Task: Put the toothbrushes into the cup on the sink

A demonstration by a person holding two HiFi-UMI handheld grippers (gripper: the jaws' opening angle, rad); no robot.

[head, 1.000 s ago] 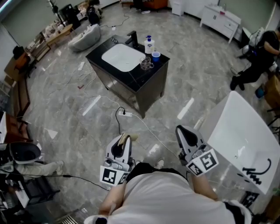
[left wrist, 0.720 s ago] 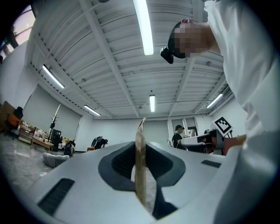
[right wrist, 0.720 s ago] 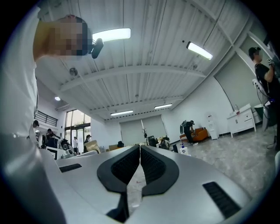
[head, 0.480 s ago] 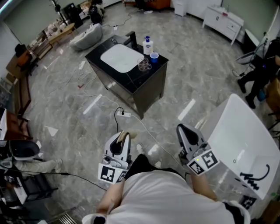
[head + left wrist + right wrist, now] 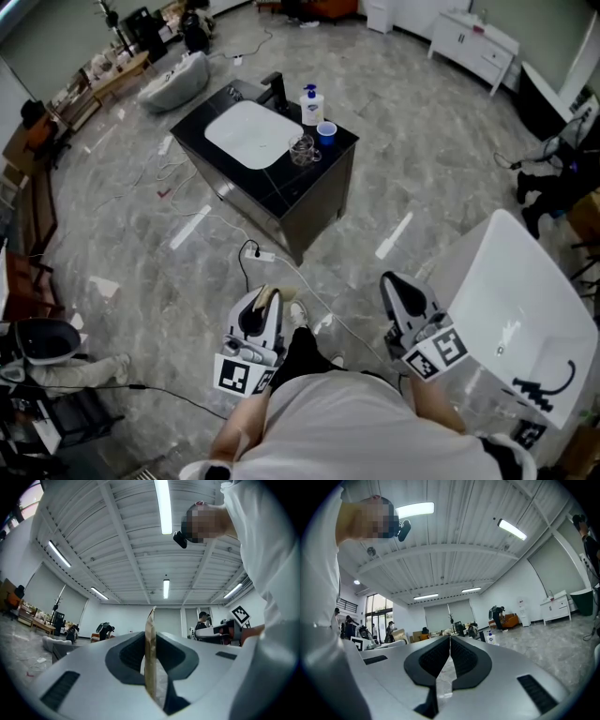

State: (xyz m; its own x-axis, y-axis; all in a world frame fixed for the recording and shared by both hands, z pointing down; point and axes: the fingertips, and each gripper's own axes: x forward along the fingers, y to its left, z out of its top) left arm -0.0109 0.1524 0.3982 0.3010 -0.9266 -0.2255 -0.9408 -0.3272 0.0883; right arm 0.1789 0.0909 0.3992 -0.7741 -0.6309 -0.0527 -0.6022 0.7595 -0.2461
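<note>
Our left gripper's (image 5: 150, 637) fingers clench a thin toothbrush (image 5: 150, 667); the right gripper's (image 5: 450, 641) are clenched empty. The cup (image 5: 326, 130) stands at the sink's (image 5: 242, 136) right edge, well apart; the brush may slip underway.

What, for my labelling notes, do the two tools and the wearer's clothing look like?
The left tool and right tool are light grey wedge-shaped shells with dark ribbed pads; each carries a cube of black-and-white square markers. The person wears a white top.
</note>
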